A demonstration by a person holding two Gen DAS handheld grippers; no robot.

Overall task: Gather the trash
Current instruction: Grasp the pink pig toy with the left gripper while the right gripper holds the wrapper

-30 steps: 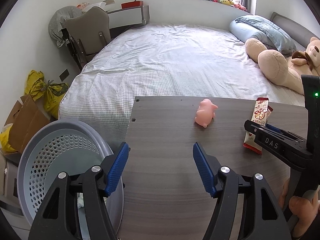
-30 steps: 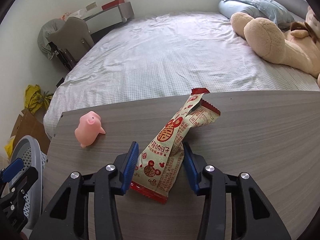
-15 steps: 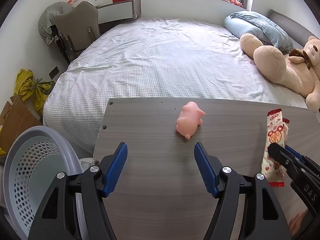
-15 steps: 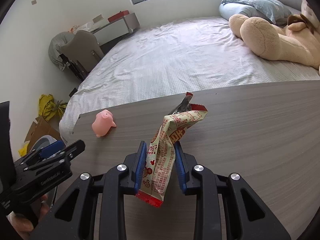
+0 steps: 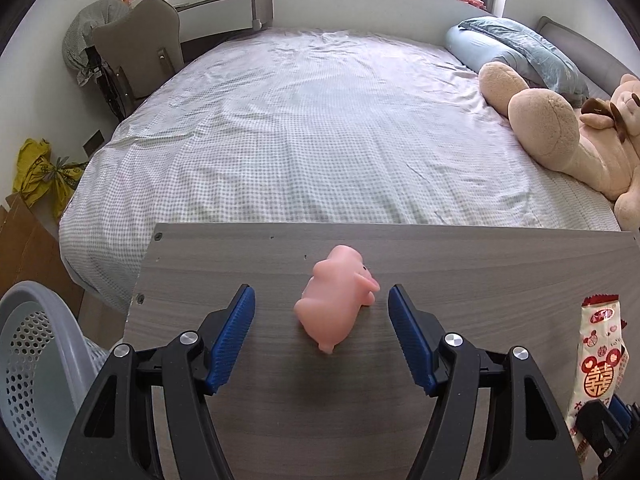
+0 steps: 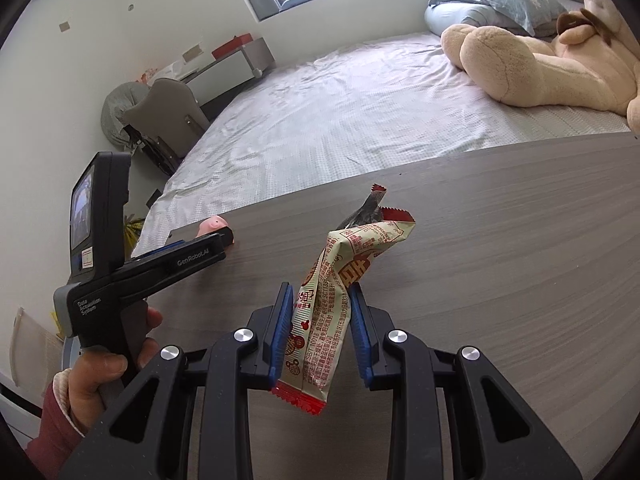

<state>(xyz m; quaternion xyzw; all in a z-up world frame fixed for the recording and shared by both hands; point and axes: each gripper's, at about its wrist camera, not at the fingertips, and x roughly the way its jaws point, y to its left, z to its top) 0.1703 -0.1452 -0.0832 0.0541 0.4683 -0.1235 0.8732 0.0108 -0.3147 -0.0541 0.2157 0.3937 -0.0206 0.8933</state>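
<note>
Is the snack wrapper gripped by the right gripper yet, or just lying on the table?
Gripped: the right gripper is shut on the snack wrapper, both blue pads pressing its sides, top crumpled.

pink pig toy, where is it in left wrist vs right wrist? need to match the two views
Left wrist: pink pig toy lies low in the middle of the picture, on the grey tabletop, between the open jaws of the left gripper.
Right wrist: pink pig toy sits at mid-left near the table's far corner, partly hidden behind the left gripper.
Shared landmark: the big teddy bear on the bed, at right in both.
</note>
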